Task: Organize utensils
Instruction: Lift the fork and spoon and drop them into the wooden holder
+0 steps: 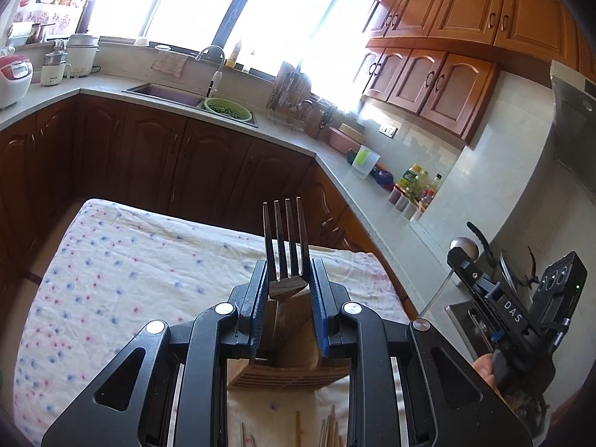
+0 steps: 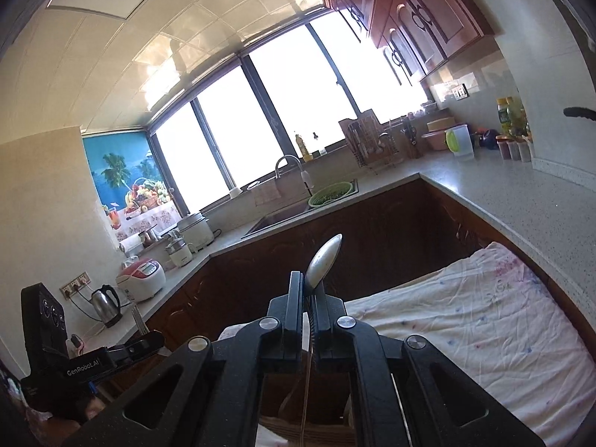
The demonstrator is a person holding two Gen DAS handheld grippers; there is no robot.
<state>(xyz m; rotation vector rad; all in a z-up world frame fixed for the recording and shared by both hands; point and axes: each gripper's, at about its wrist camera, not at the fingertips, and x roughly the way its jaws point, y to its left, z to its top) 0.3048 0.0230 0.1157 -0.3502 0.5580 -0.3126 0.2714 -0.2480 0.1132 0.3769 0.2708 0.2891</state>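
Your left tongs (image 1: 288, 279) are clenched on a fork (image 1: 285, 246), its tines pointing up and away past the blue pads, with a slotted wooden block (image 1: 287, 374) on the flowered cloth (image 1: 123, 260) just below and behind the jaws and some chopsticks (image 1: 329, 426) nearer you. Your right tongs (image 2: 308, 287) are clenched on a spoon (image 2: 324, 260), bowl sticking out above the fingertips, its thin handle running back down between the jaws.

Your left claw (image 1: 288, 272) is black with blue pads and silver screws; your right claw (image 2: 308, 294) looks all black, perhaps ribbed inside.
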